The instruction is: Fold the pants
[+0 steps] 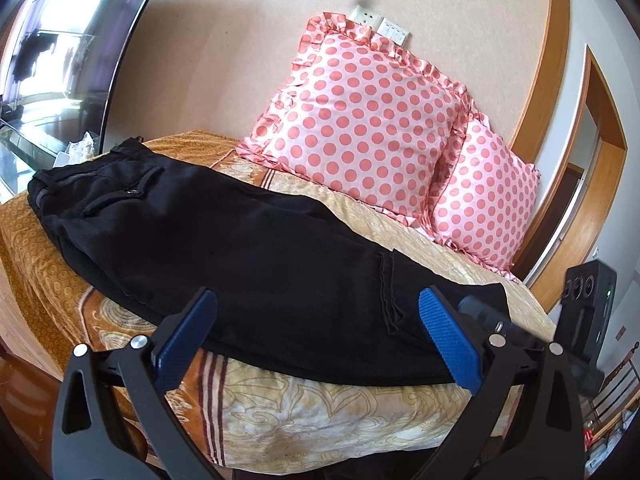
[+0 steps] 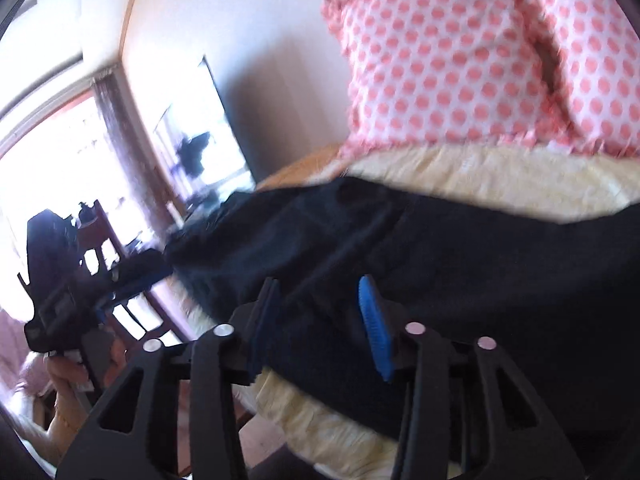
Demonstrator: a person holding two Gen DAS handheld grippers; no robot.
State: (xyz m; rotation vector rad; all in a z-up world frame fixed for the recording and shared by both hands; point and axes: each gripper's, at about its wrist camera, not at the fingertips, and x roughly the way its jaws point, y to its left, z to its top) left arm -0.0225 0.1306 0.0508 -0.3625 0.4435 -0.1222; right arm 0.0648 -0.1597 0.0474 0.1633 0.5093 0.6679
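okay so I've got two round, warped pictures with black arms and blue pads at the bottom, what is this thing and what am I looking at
There is no robot here. A person holds a two-finger clamp in each hand, and a wide-angle camera on each looks forward along its fingers, which is why the pictures bulge.

The sharper picture comes from the left hand-held gripper. Its blue-padded fingers are spread wide and hold nothing; they sit at the near edge of the black pants, which lie stretched along the bed on a yellow patterned cover. Two pink polka-dot pillows lean against the wall behind.

The blurry picture comes from the right hand-held gripper. Its fingers stand apart on either side of some of the pants fabric; whether they pinch it, the blur hides. At its left edge you can see the other clamp.
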